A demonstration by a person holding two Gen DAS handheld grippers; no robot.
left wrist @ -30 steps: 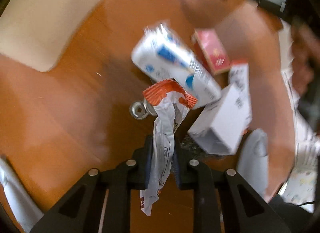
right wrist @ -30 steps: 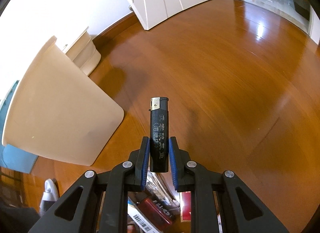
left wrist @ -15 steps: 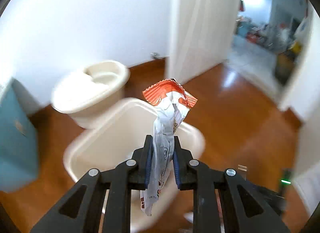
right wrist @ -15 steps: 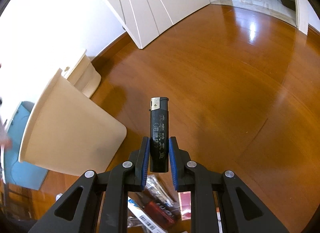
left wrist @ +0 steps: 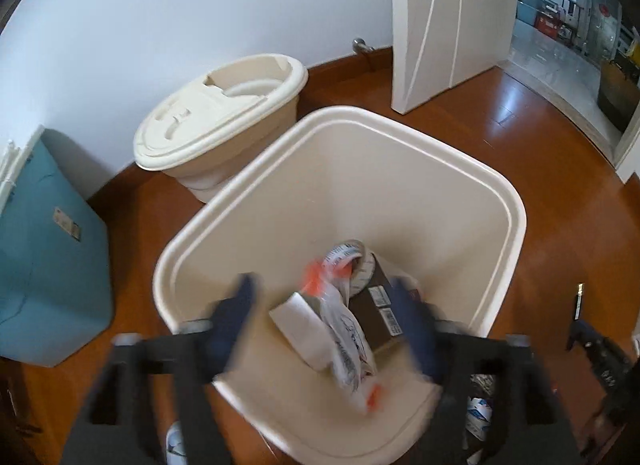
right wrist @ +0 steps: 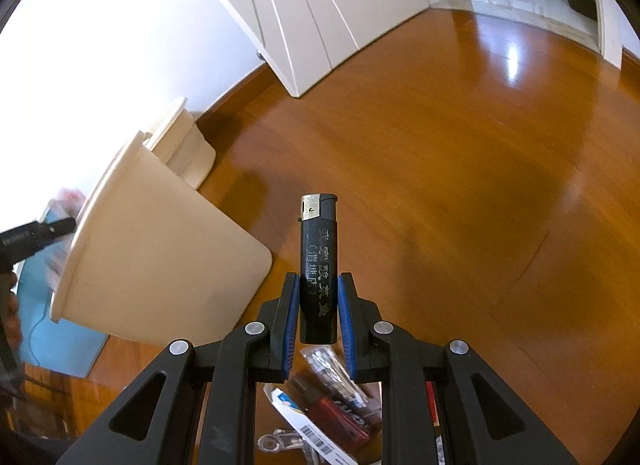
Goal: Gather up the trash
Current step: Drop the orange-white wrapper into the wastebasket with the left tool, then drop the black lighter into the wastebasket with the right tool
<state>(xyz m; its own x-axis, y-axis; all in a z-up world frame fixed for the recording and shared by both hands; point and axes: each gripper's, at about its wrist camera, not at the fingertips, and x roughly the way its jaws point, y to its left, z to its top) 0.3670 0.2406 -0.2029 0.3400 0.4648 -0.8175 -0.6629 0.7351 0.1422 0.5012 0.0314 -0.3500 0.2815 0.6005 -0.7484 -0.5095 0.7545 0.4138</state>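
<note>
The left gripper [left wrist: 324, 329] fingers, just opening, are releasing the wrapper [left wrist: 344, 329] between them over the bin [left wrist: 400, 185], while the right gripper [right wrist: 319, 313] fingers are grasping the lighter [right wrist: 319, 265].

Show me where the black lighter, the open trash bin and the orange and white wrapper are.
black lighter [right wrist: 319, 265]: right wrist view, middle of its printed body above the jaws.
open trash bin [left wrist: 404, 201]: left wrist view, bare inner wall.
orange and white wrapper [left wrist: 344, 329]: left wrist view, white crumpled middle, inside the bin.

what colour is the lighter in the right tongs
Black with a silver metal cap; the lighter shows best in the right wrist view.
</note>
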